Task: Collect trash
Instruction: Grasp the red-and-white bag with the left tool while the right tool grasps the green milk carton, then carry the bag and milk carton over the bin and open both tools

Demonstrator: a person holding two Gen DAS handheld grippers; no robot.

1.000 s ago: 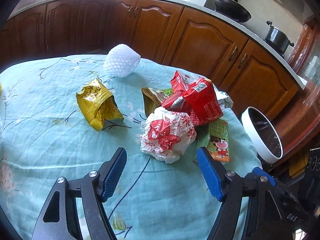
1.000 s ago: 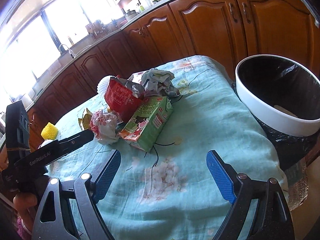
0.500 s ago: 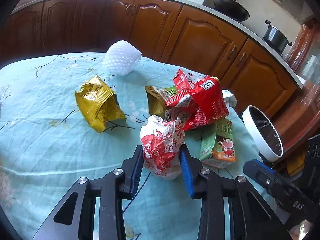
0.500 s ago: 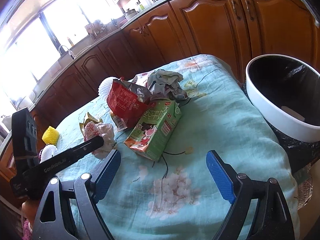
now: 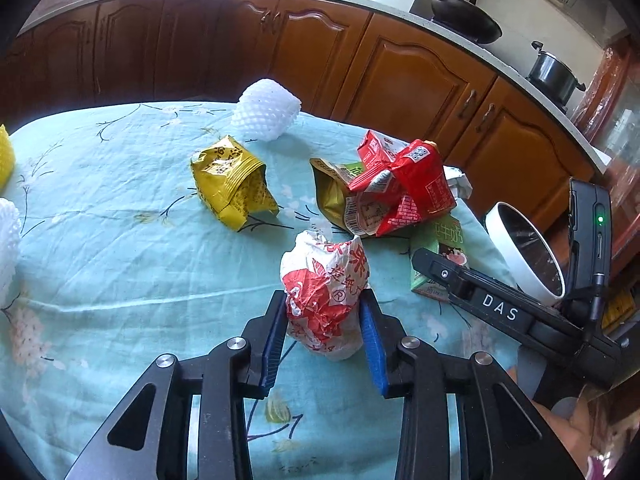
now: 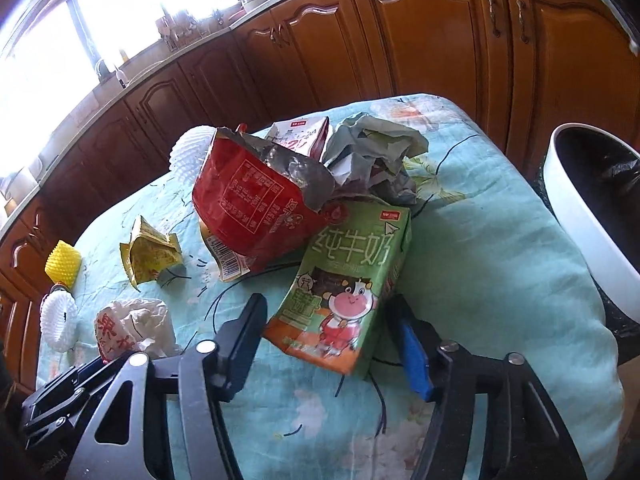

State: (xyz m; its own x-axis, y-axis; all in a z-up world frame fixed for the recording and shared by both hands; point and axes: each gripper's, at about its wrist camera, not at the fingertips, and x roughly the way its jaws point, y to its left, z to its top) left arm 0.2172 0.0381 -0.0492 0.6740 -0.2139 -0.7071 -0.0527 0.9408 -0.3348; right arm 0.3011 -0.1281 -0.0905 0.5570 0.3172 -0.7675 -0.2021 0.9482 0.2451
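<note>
The left gripper (image 5: 325,340) is clamped on a crumpled white-and-red wrapper (image 5: 325,292); both blue pads press its sides. The wrapper stands roughly upright on the teal cloth (image 5: 120,264), its long axis running away from the camera toward the red bag (image 5: 404,192).

The right gripper (image 6: 332,344) has just been closing around a green milk carton (image 6: 344,280). The carton lies flat, its long axis pointing away from the gripper, top end tucked against the red bag and its near bottom end between the jaws. The left jaw looks to touch the carton's corner, but the carton hides the right pad's tip, so whether that pad is pressing cannot be told.

Behind the red bag in the right wrist view sit a small white-and-red carton (image 6: 300,136) and a wad of grey paper (image 6: 376,152). Left of the red bag lies a yellow packet (image 5: 232,180), its open mouth facing the bag. Beyond the packet is a white foam net (image 5: 266,110). Under the red bag a gold-lined pouch (image 5: 330,196) shows only its edge.

Right of the red bag, off the cloth's edge, stands a white bin (image 6: 580,220) with a black liner; its inside is dark, and no contents can be made out. The frame cuts off its far side. At the cloth's left edge a yellow foam net (image 6: 63,266) and another white one (image 6: 58,322) are partly hidden.
</note>
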